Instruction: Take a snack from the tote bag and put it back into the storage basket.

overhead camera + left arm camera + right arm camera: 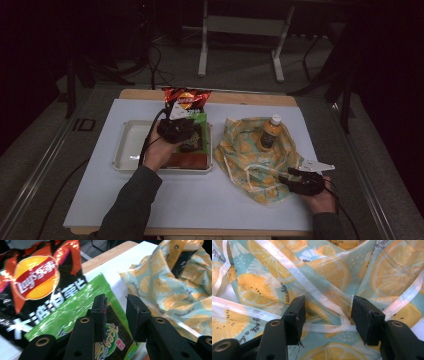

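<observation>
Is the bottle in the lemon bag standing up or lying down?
Upright. In the high view the bottle stands with its white cap on top, its base sunk in the folds of the open bag.

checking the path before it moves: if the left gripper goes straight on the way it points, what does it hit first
Most likely the green snack packet, lying right beyond the open left gripper and its fingers. The red chip bag stands behind that. Depth is hard to judge, so it might skim just above the packet.

Bench (pixel 200 200) near edge bare, free passage; left strip beside tray (pixel 127 145) open; snack bags (pixel 192 135) crowd tray's right half; bottle (pixel 270 132) upright in cloth bag (pixel 250 160) blocks right side
</observation>
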Demonstrator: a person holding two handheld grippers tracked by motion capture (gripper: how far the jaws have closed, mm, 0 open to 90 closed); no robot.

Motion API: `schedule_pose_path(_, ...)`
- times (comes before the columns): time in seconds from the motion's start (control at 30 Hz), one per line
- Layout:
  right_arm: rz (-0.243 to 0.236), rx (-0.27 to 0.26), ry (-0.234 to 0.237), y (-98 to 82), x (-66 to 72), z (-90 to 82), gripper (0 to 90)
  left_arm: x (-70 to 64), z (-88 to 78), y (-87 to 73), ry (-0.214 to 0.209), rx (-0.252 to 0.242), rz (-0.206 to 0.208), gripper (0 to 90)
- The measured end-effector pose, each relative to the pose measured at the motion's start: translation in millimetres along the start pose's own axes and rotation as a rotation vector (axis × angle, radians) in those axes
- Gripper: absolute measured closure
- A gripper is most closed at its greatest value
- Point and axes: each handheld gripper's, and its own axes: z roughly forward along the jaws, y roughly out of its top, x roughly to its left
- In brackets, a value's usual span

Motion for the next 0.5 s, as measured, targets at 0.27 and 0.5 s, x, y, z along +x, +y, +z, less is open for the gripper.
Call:
schedule_pose_path(0.27,0.0,0.0,0.0,0.0,0.0,0.0,45.0,-7.1,5.5,4.5,-0.027,0.003,0.01,66.2)
schedule_pose_path(0.5,-0.002,-0.001,-0.001,0.0,0.0,0.0,44.9,-15.1,12.2,9.4,-0.065,0.004,0.014,63.9)
